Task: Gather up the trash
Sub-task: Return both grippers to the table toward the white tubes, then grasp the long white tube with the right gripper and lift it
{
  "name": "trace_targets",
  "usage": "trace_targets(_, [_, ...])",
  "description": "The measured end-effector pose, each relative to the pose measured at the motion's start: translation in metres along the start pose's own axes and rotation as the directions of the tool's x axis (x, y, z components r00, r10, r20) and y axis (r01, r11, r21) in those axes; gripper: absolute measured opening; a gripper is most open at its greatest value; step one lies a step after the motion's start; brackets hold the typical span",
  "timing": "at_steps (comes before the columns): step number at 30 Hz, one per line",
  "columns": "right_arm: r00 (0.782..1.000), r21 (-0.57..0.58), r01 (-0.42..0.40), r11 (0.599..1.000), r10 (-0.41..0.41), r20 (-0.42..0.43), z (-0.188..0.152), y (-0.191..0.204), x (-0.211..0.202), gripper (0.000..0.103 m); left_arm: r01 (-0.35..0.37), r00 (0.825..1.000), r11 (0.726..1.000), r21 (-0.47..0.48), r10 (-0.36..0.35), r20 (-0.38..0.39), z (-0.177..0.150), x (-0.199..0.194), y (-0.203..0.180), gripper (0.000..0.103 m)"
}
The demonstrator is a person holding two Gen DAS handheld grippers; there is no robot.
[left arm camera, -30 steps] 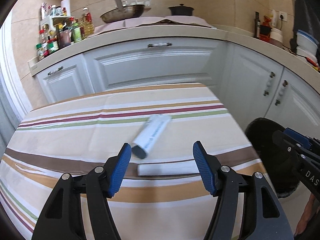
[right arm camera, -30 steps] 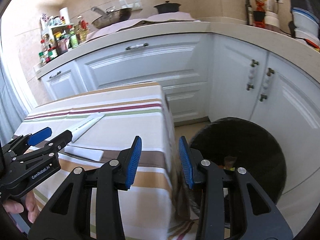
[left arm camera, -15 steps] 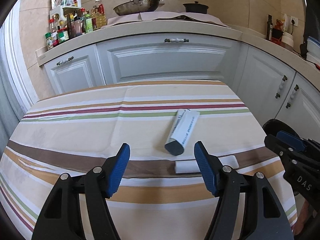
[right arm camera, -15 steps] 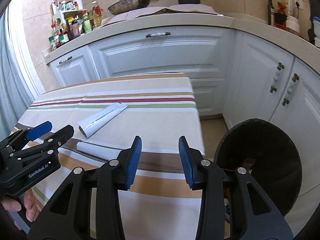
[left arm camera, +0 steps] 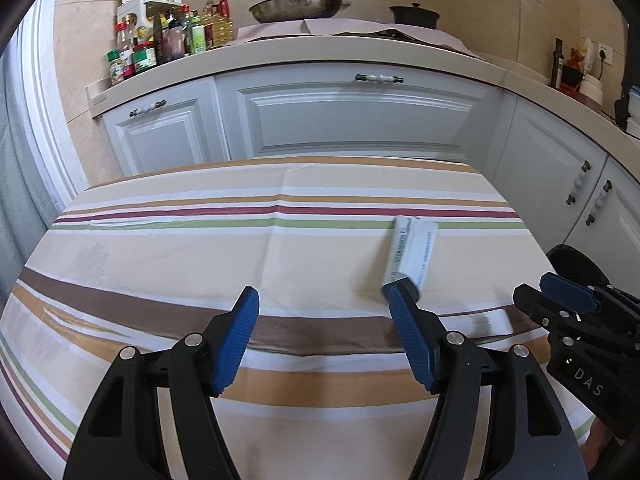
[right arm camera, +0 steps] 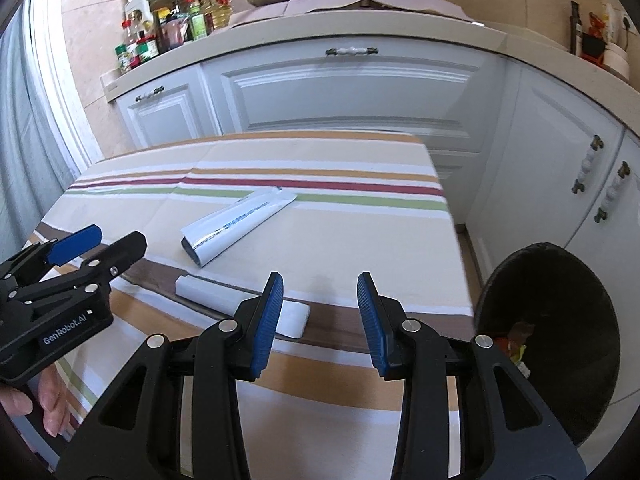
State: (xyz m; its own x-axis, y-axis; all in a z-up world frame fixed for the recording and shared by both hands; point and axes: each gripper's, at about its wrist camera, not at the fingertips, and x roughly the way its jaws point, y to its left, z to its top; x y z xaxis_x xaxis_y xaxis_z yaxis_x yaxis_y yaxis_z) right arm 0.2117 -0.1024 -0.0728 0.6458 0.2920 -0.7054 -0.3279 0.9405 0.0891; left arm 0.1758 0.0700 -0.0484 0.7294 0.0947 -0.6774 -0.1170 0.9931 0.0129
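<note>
Showing two hand-held grippers above a bench [left arm camera: 160, 248] draped in a striped cloth. Left gripper [left arm camera: 324, 338]: jaws spread wide, nothing between them, poised over the near brown stripe; seen also from the right wrist view [right arm camera: 96, 250], at the left margin, with fingers of the holding hand [right arm camera: 48, 404] below it. Right gripper [right arm camera: 320, 316]: jaws parted more narrowly, nothing between them, poised over the near right part of the bench; seen also from the left wrist view [left arm camera: 560, 300] at the right margin.

Trash on the cloth, two pieces. Long white carton [right arm camera: 236, 226] [left arm camera: 412, 252]: lying flat and diagonal, open dark end toward the cameras, far end reaching the green stripe, dark end just beyond the tip of the left gripper's right finger in the left wrist view. Flat white strip [right arm camera: 224, 296] [left arm camera: 488, 322]: lying along the brown stripe nearer the bench edge, just apart from the carton, partly hidden behind the right gripper's left finger.

Black bin [right arm camera: 548, 332] on the floor beside the right edge of the bench, mouth open, some coloured scraps visible inside; only its rim [left arm camera: 576, 260] visible in the left wrist view.

Background: white cabinets [left arm camera: 352, 120], countertop with bottles and jars [left arm camera: 168, 36], a wok [left arm camera: 296, 2] and a dark pot [left arm camera: 414, 16].
</note>
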Motion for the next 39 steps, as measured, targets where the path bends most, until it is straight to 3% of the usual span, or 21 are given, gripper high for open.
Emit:
trace_targets(7, [0.999, -0.032, -0.026, 0.999, 0.025, -0.03, 0.0, 0.014, 0.008, 0.04, -0.03, 1.0, 0.999, -0.022, 0.03, -0.01, -0.006, 0.0, 0.019, 0.066])
trace_targets(9, [0.999, -0.044, -0.035, 0.998, 0.033, -0.034, 0.0, 0.017, 0.009, 0.046, -0.042, 0.999, 0.999, -0.03, 0.042, -0.013, -0.008, -0.001, 0.025, 0.066])
trace_targets(17, [0.992, -0.091, -0.092, 0.992, 0.084, -0.093, 0.0, 0.03, 0.023, 0.054, -0.087, 0.996, 0.993, -0.075, 0.085, -0.033, -0.016, -0.001, 0.051, 0.066])
trace_targets(26, [0.987, -0.164, -0.106, 0.981, 0.085, -0.133, -0.005, 0.042, 0.025, 0.053, -0.115, 0.993, 0.988, -0.103, 0.112, -0.037, -0.023, -0.004, 0.068, 0.067])
trace_targets(29, [0.988, -0.196, -0.097, 0.976, 0.07, -0.139, -0.007, 0.047, 0.023, 0.04, -0.117, 0.993, 0.987, -0.113, 0.113, -0.044, -0.026, -0.004, 0.072, 0.067])
trace_targets(32, [0.983, -0.234, -0.126, 0.964, 0.089, -0.163, -0.009, 0.053, 0.018, 0.036, -0.117, 0.993, 0.986, -0.119, 0.113, -0.047, -0.027, -0.005, 0.073, 0.067])
trace_targets(37, [0.984, -0.27, -0.124, 0.955, 0.082, -0.16, -0.009, 0.06, 0.018, 0.039, -0.113, 0.993, 0.985, -0.128, 0.107, -0.051, -0.028, -0.004, 0.075, 0.067])
trace_targets(39, [0.983, -0.28, -0.127, 0.952, 0.083, -0.162, -0.01, 0.062, 0.021, 0.045, -0.113, 0.993, 0.985, -0.129, 0.107, -0.05, -0.028, -0.005, 0.075, 0.067])
